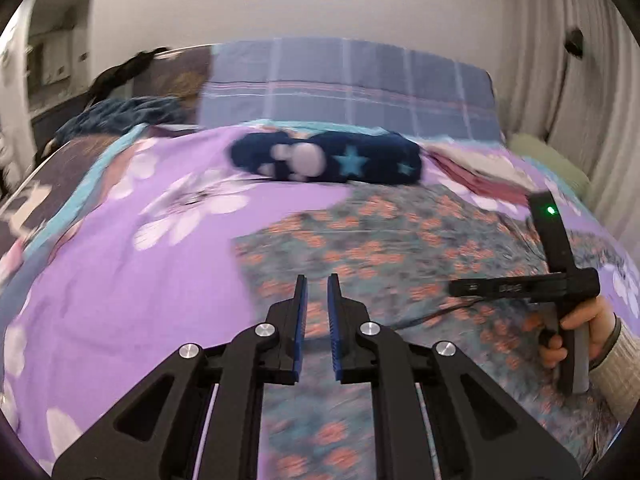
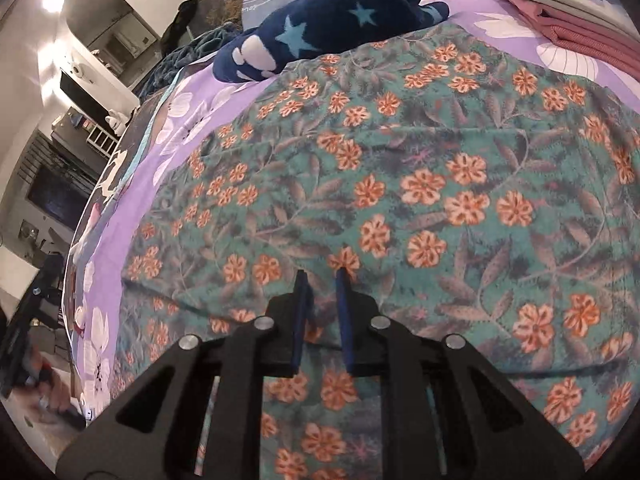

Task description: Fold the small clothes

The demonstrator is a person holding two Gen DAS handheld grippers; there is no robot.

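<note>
Our left gripper (image 1: pixel 317 280) and right gripper (image 2: pixel 323 274), both slightly spread and empty, hover over the floral cloth (image 2: pixel 400 200); a navy sock (image 2: pixel 340 28) and folded clothes (image 2: pixel 560 20) lie beyond.

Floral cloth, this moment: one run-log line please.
floral cloth: spread flat on purple bedsheet | left tool: narrow gap, empty | right tool: narrow gap, empty, above cloth

The floral garment (image 2: pixel 400 184) lies spread on the bed (image 1: pixel 120 260), a plush toy (image 2: pixel 332 28) behind it, folded clothes (image 2: pixel 568 28) far right.
</note>
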